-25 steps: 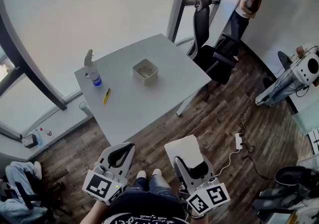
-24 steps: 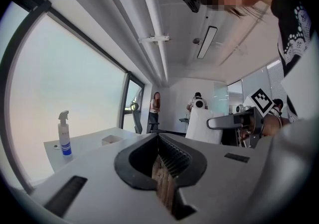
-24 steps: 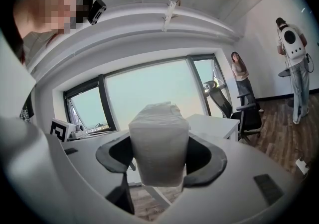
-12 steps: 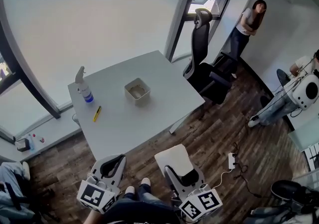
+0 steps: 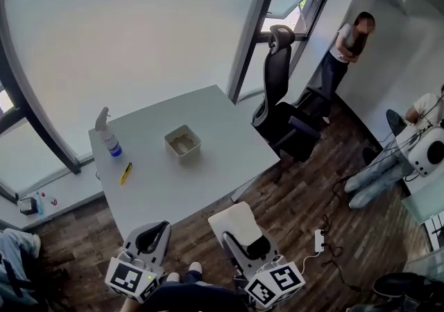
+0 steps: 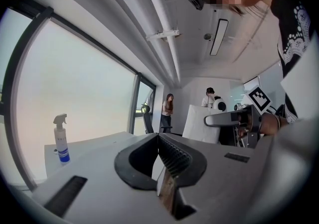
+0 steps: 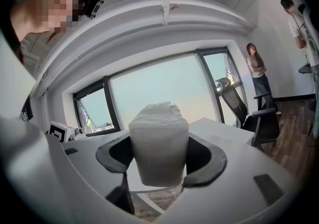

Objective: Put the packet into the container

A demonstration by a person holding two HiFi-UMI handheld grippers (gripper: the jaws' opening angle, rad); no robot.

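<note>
The right gripper (image 7: 159, 164) is clamped on the soft white rectangular packet (image 7: 158, 133). The left gripper (image 6: 160, 156) is closed, empty. The small square off-white container (image 5: 182, 143) sits at eleven o'clock on the white surface (image 5: 215, 158), well apart. Best to centre over its rim before releasing.

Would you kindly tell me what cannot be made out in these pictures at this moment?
- Container contents: head view, too small to identify.
- Yellow item: head view, too small to tell a pen from a marker.
- Packet lower end: right gripper view, hidden by the right claw, which is shut on it.
- Packet print: no view shows any; the head view is too small.
</note>
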